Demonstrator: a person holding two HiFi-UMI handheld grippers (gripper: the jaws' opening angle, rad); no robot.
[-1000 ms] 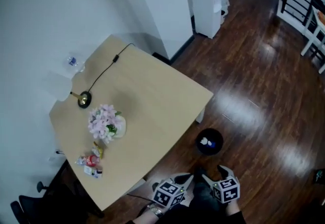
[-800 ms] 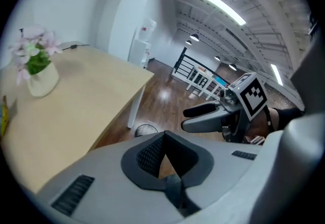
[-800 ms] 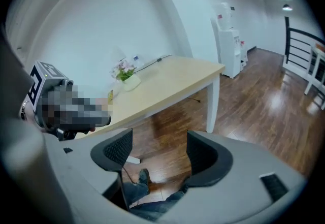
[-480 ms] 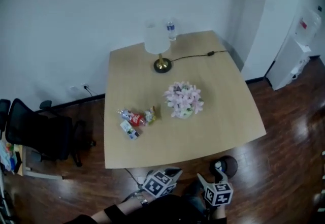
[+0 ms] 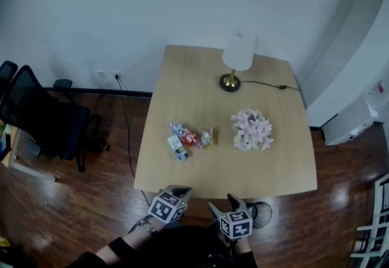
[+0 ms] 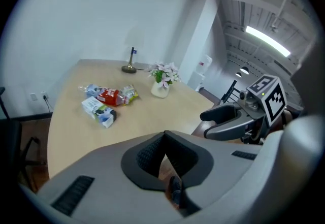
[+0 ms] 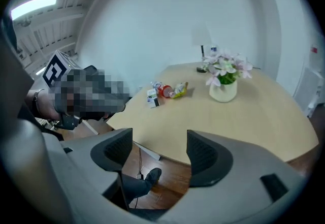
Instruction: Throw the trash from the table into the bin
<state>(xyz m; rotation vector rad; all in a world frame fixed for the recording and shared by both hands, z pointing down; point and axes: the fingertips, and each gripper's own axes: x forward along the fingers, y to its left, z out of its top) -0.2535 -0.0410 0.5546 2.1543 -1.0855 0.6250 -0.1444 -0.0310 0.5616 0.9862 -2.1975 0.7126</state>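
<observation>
1. The task appears to be at its opening step, the reach for the trash (image 5: 188,138). Nothing has been picked up, and both grippers sit low at the near edge of the table (image 5: 200,90), short of the pile.
2. The left gripper (image 6: 163,136) has its jaws closed tip to tip with nothing in them. The right gripper (image 7: 155,149) has its jaws wide apart and empty. Between them only the floor (image 5: 73,212) and a shoe (image 7: 152,174) show.
3. The trash lies in a small cluster left of the table's middle. It is a carton (image 5: 177,147), a bottle with a red label (image 5: 185,135) and a yellowish wrapper (image 5: 208,137), close together. It sits beside the flowers (image 5: 251,129) but apart from them.
4. The bin (image 5: 263,212) stands on the floor by the table's near right corner, just beside the right gripper.
5. The next move probably calls for a reach forward over the near edge to the cluster, then a grip on one piece. The open right gripper is ready for this, while the left would have to open first. The carton looks stiff, and the wrapper looks thin and likely to slip.
6. The tabletop is pale wood and mostly bare. A lamp (image 5: 238,54) and its cord (image 5: 267,84) are at the far side. The room has a dark wood floor and a white wall (image 5: 121,5), and a black chair (image 5: 42,121) stands well to the left.
</observation>
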